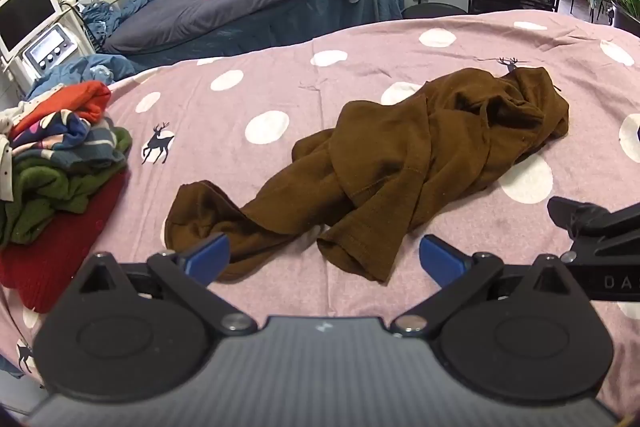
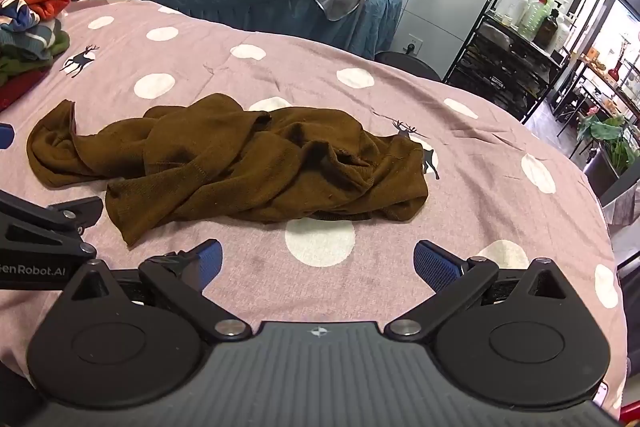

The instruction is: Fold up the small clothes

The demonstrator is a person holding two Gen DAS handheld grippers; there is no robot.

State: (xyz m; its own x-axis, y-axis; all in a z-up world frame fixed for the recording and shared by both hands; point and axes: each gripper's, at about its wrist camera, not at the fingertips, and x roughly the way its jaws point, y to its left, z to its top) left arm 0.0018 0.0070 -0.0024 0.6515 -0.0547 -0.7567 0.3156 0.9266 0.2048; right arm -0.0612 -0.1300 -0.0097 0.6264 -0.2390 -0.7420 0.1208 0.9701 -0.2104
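Observation:
A crumpled brown garment [image 1: 404, 163] lies in a heap on the pink spotted bed cover [image 1: 248, 95]. In the right wrist view the same brown garment [image 2: 248, 163] stretches across the middle of the cover [image 2: 480, 155]. My left gripper [image 1: 324, 259] hovers open just in front of the garment's near hem, its blue pads [image 1: 208, 257] wide apart with nothing between them. My right gripper [image 2: 318, 263] is also open, above bare cover a little short of the garment. Each gripper's edge shows in the other's view.
A pile of folded coloured clothes [image 1: 60, 163] sits at the left edge of the bed. Beyond stands a second bed with a grey cover [image 1: 248, 3] and towels. A machine with a screen [image 1: 32, 23] is at far left, a black shelf cart [image 2: 516, 67] at right.

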